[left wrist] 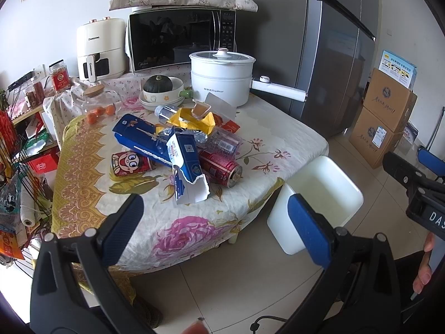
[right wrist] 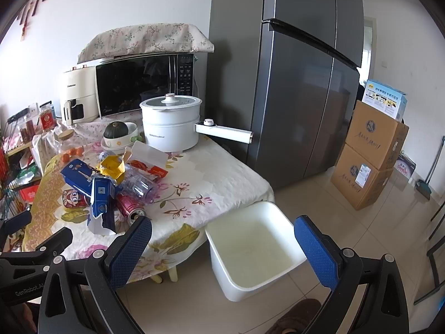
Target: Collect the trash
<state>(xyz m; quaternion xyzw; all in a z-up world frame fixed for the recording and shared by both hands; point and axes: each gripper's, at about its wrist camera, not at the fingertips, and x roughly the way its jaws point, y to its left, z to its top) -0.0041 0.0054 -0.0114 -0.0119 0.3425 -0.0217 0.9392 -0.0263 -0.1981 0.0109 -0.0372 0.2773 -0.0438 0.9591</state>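
Two empty grippers, left (left wrist: pixel 214 222) and right (right wrist: pixel 222 246), hung spread before the littered table (left wrist: pixel 278 128); we judged the torn blue carton (left wrist: pixel 186 167) the easiest first grab for the white bin (right wrist: pixel 222 267).

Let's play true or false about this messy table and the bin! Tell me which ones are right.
1. The white bin stands on the floor beside the table. True.
2. The bin is full of trash. False: it looks empty.
3. The left gripper is holding a can. False: it is open and holds nothing.
4. A red can lies on its side on the table. True.
5. The right gripper is open. True.
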